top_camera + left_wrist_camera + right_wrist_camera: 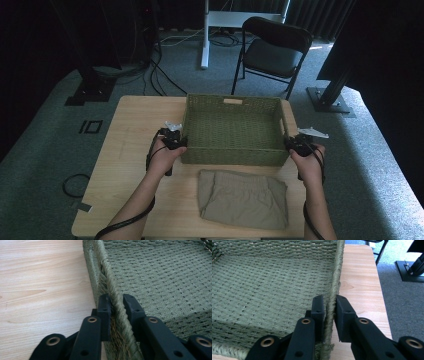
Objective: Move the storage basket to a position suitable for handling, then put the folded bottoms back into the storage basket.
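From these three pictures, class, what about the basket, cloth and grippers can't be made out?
- Basket: whether it rests on the table or is lifted; no view shows under it.
- Cloth: what garment it is; folded, high view too small.
- Left gripper, right gripper: rim strands between the jaws hide the pad faces.

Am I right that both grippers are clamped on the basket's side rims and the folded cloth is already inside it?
Not quite. Both grippers, left and right, do clamp the basket rims, but the folded cloth lies on the table in front of the basket, not inside; the high view shows it.
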{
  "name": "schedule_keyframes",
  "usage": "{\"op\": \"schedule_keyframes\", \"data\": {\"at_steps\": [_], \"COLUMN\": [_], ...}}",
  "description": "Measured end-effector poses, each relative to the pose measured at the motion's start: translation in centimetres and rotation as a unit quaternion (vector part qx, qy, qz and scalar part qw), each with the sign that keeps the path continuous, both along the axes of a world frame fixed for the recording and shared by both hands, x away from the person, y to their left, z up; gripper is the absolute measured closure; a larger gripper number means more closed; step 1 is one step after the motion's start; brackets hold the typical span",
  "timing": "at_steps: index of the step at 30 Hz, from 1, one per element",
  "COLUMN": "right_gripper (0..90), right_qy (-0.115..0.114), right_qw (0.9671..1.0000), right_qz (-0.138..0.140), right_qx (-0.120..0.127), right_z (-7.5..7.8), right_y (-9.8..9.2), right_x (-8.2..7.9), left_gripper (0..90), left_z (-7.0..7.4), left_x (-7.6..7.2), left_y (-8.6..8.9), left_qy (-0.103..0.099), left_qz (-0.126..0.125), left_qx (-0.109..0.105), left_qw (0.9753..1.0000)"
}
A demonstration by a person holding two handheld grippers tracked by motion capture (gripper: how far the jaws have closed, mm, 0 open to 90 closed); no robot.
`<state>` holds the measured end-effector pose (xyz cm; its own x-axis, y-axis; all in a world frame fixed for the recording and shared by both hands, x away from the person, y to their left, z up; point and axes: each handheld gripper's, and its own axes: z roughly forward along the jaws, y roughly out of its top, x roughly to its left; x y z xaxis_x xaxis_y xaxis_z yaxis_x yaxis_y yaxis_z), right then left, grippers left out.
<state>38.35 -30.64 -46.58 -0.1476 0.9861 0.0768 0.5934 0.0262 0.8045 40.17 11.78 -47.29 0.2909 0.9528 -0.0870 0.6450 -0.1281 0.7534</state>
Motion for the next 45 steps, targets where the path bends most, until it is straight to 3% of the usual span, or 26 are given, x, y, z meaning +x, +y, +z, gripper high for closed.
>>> {"op": "schedule_keyframes", "data": {"at_steps": [3, 5, 6, 11, 12, 15, 16, 18, 20, 24, 25, 31, 40, 45], "right_gripper": [72.0, 69.5, 58.6, 36.2, 31.3, 28.2, 19.1, 18.1, 17.3, 15.1, 14.3, 13.9, 13.8, 13.8], "right_qy": [-0.010, -0.017, -0.037, -0.059, -0.063, -0.070, -0.074, -0.078, -0.074, -0.071, -0.074, -0.085, -0.089, -0.096], "right_qw": [0.9999, 0.9998, 0.9992, 0.9972, 0.9966, 0.9957, 0.9954, 0.9945, 0.9944, 0.9937, 0.9935, 0.9916, 0.9888, 0.9875], "right_qz": [0.001, 0.001, 0.009, 0.046, 0.052, 0.061, 0.061, 0.070, 0.076, 0.086, 0.087, 0.097, 0.120, 0.124], "right_qx": [0.001, 0.004, 0.009, -0.005, -0.001, 0.002, 0.004, 0.002, 0.001, 0.005, 0.007, 0.011, 0.010, 0.015], "right_z": [0.1, 0.3, 0.7, 1.1, 1.1, 1.1, 1.0, 1.0, 0.9, 1.0, 1.0, 1.5, 1.9, 2.1], "right_y": [0.0, 0.1, 0.2, 0.9, 1.0, 1.3, 1.5, 1.7, 1.8, 1.9, 1.9, 2.1, 2.6, 2.6], "right_x": [-0.1, -0.2, -0.3, 0.0, 0.1, 0.2, 0.2, 0.1, 0.0, -0.4, -0.5, -1.3, -2.7, -3.7], "left_gripper": [73.3, 65.0, 62.0, 46.3, 42.9, 36.4, 29.9, 27.3, 23.9, 22.2, 22.2, 19.3, 19.3, 19.3], "left_z": [0.1, 0.2, 0.4, 1.6, 1.9, 2.5, 2.7, 2.9, 3.0, 3.0, 3.0, 3.2, 3.6, 4.0], "left_x": [-0.1, -0.1, -0.1, -0.1, -0.1, -0.3, -0.3, -0.5, -0.7, -1.4, -1.8, -2.5, -3.2, -4.0], "left_y": [0.1, 0.2, 0.4, 1.0, 1.0, 1.3, 1.3, 1.5, 1.6, 1.8, 1.8, 1.9, 2.0, 1.8], "left_qy": [-0.004, -0.006, -0.012, -0.030, -0.043, -0.047, -0.061, -0.070, -0.083, -0.077, -0.076, -0.084, -0.082, -0.082], "left_qz": [-0.008, -0.022, -0.032, -0.055, -0.065, -0.080, -0.094, -0.105, -0.123, -0.147, -0.148, -0.155, -0.166, -0.183], "left_qx": [-0.001, -0.003, -0.010, -0.036, -0.039, -0.032, -0.033, -0.052, -0.055, -0.061, -0.072, -0.068, -0.069, -0.064], "left_qw": [1.0000, 0.9997, 0.9994, 0.9973, 0.9962, 0.9952, 0.9932, 0.9906, 0.9874, 0.9843, 0.9835, 0.9820, 0.9803, 0.9775]}}
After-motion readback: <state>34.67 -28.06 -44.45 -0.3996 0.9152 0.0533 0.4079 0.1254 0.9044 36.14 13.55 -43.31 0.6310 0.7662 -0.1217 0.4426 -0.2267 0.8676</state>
